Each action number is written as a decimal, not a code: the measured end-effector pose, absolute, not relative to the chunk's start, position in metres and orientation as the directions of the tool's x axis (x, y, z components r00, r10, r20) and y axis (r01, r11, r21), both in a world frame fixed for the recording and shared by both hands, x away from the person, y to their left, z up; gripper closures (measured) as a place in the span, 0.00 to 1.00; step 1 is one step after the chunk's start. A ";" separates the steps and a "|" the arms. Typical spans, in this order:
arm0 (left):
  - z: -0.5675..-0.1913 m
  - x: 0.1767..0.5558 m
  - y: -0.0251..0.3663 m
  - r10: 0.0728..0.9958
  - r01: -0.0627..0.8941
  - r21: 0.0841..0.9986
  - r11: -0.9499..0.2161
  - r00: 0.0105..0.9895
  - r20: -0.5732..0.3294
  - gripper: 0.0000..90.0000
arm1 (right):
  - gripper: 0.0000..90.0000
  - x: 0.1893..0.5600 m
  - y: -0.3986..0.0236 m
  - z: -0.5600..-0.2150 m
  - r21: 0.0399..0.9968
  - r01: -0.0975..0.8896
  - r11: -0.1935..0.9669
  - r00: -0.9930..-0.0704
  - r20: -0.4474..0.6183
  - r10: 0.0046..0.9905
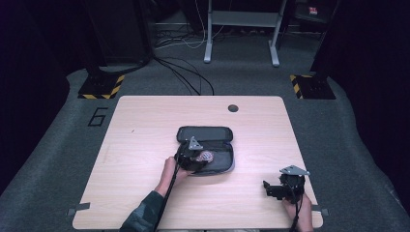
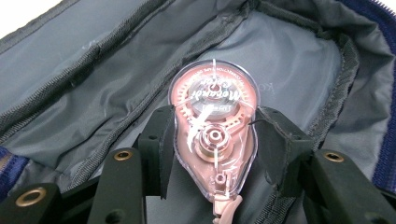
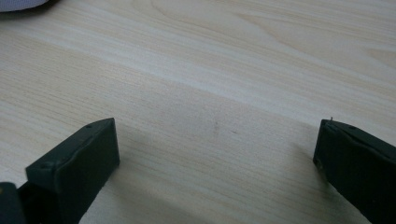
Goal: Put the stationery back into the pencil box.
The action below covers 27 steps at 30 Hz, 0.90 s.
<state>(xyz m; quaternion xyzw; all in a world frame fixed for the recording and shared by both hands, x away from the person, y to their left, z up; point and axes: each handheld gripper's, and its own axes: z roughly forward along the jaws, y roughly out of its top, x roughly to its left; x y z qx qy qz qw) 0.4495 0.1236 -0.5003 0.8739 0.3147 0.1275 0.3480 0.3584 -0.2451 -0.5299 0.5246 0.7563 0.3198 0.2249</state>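
A dark zip pouch (image 1: 205,137) lies open in the middle of the wooden table (image 1: 145,125), its grey lining (image 2: 289,60) showing. My left gripper (image 1: 197,158) is over the pouch's opening, shut on a clear, pinkish correction tape dispenser (image 2: 214,126) that also appears as a small pink shape, the dispenser (image 1: 206,156), in the high view. Both pads press its sides; its tip points back toward the camera. My right gripper (image 3: 217,149) stands open and wide over bare wood near the table's front right, seen as the right gripper (image 1: 285,186) from above, with nothing between its fingers.
A dark round hole (image 1: 233,108) sits near the table's far edge. Beyond the table are floor cables (image 1: 188,72), a metal stand (image 1: 241,29) and black-and-yellow striped bases (image 1: 101,87). A corner of the pouch (image 3: 21,4) shows at the top left of the right gripper view.
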 end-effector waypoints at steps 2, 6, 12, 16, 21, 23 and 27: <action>-0.501 0.450 0.124 0.636 0.471 0.678 -0.564 0.771 -0.006 0.55 | 0.00 0.358 -0.245 -0.530 0.720 0.650 0.245 -0.348 -0.005 0.937; -0.501 0.451 0.123 0.637 0.468 0.673 -0.573 0.771 0.007 0.54 | 0.00 0.358 -0.245 -0.530 0.719 0.650 0.245 -0.348 -0.005 0.937; -0.496 0.450 0.127 0.645 0.471 0.696 -0.542 0.764 -0.015 0.34 | 0.00 0.358 -0.245 -0.530 0.719 0.650 0.245 -0.348 -0.005 0.937; -0.488 0.448 0.129 0.646 0.457 0.704 -0.544 0.764 0.003 0.25 | 0.00 0.358 -0.245 -0.530 0.720 0.650 0.245 -0.348 -0.004 0.937; -0.477 0.442 0.134 0.643 0.447 0.723 -0.526 0.766 -0.006 0.19 | 0.00 0.358 -0.245 -0.530 0.720 0.650 0.245 -0.348 -0.005 0.937; -0.472 0.438 0.136 0.644 0.441 0.729 -0.523 0.765 -0.001 0.18 | 0.00 0.358 -0.245 -0.530 0.720 0.650 0.245 -0.348 -0.005 0.937; -0.462 0.429 0.146 0.645 0.427 0.741 -0.518 0.764 0.011 0.17 | 0.00 0.358 -0.245 -0.530 0.720 0.650 0.245 -0.349 -0.004 0.937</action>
